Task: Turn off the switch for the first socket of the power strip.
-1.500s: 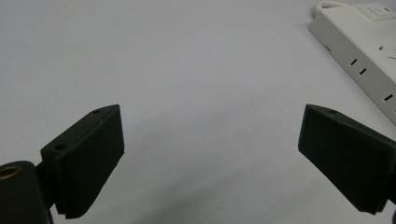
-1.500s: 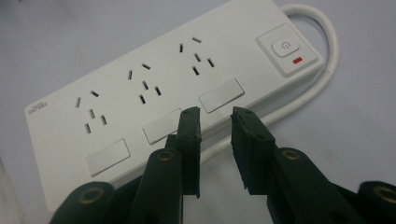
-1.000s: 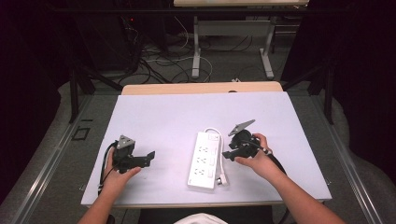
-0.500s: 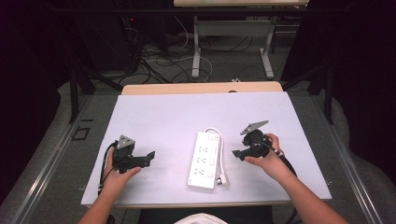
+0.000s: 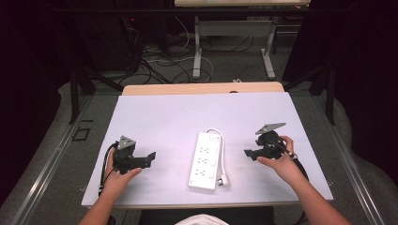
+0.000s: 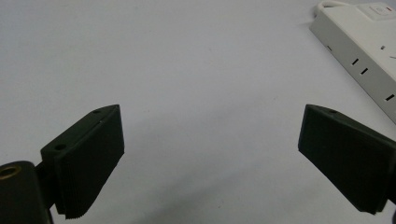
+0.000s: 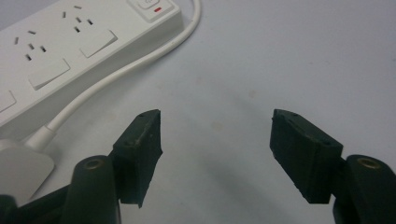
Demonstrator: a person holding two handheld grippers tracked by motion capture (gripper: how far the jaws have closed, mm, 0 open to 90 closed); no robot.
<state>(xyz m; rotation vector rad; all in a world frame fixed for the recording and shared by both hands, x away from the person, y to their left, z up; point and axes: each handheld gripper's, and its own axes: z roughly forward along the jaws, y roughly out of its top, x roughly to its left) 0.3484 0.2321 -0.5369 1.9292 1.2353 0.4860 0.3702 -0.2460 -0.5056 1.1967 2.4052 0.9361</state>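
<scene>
White plastic caught the eye first: a power strip (image 5: 204,160) lay lengthwise near the middle of the pale worktop (image 5: 164,117), its cord (image 5: 221,154) looping along its right side and ending in a plug (image 5: 221,179) by the near end. The strip's switch with a small red mark (image 7: 149,8) sat at the far end.

The right claw (image 5: 248,153) was held just above the worktop to the right of the strip, apart from it and pointing toward it. Its jaws had just been opening and stood apart with nothing between them, bare worktop showing in the gap; the cord and plug lay just beyond its left jaw in the right gripper view.

The left claw (image 5: 151,155) rested on the other side, well left of the strip and pointing at it. Its jaws stood wide apart and held nothing, with the strip's edge (image 6: 364,56) showing off to the upper right in the left gripper view.
</scene>
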